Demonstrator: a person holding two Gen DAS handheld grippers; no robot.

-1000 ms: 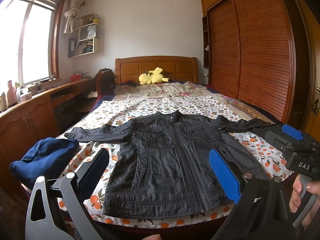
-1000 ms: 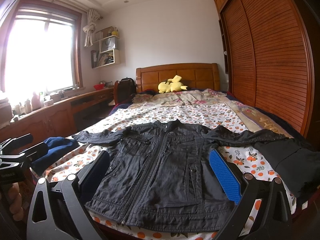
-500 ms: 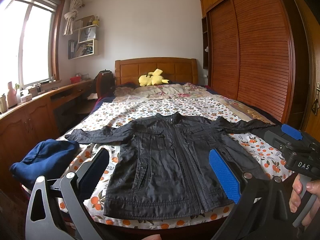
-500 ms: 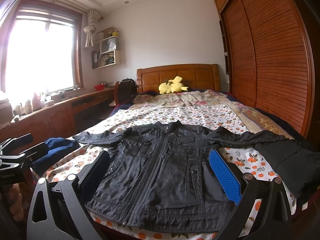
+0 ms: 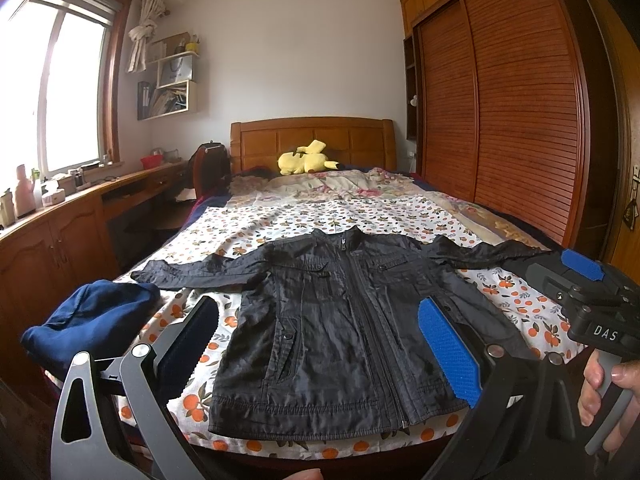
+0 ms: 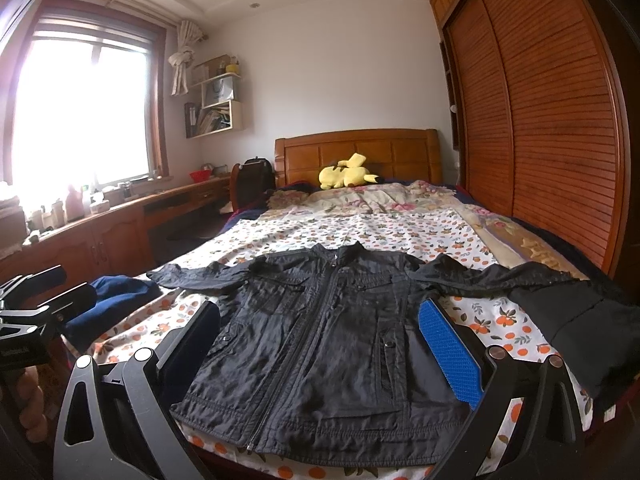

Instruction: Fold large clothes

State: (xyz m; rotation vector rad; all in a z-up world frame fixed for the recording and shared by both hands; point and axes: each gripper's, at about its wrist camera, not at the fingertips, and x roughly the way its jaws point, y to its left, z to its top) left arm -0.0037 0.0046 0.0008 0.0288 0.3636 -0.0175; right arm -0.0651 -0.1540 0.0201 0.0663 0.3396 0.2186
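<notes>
A black zip-up jacket (image 5: 344, 328) lies flat, front up and zipped, on the foot of the bed, sleeves spread to both sides; it also shows in the right wrist view (image 6: 332, 340). My left gripper (image 5: 320, 344) is open and empty, held above the bed's near edge over the jacket's hem. My right gripper (image 6: 320, 344) is open and empty, also above the hem. The right gripper's body shows at the right of the left wrist view (image 5: 592, 308), the left gripper's body at the left of the right wrist view (image 6: 36, 312).
The bed (image 5: 304, 216) has a floral sheet. A dark blue garment (image 5: 88, 320) lies at its left corner, a black garment (image 6: 580, 328) at its right edge. A yellow plush (image 5: 306, 158) sits by the headboard. A wooden desk (image 5: 72, 216) runs left, a wardrobe (image 5: 512, 120) right.
Both views have tilted or drawn back slightly, so the jacket sits a little lower in frame. The jacket has not moved and both grippers stay open.
</notes>
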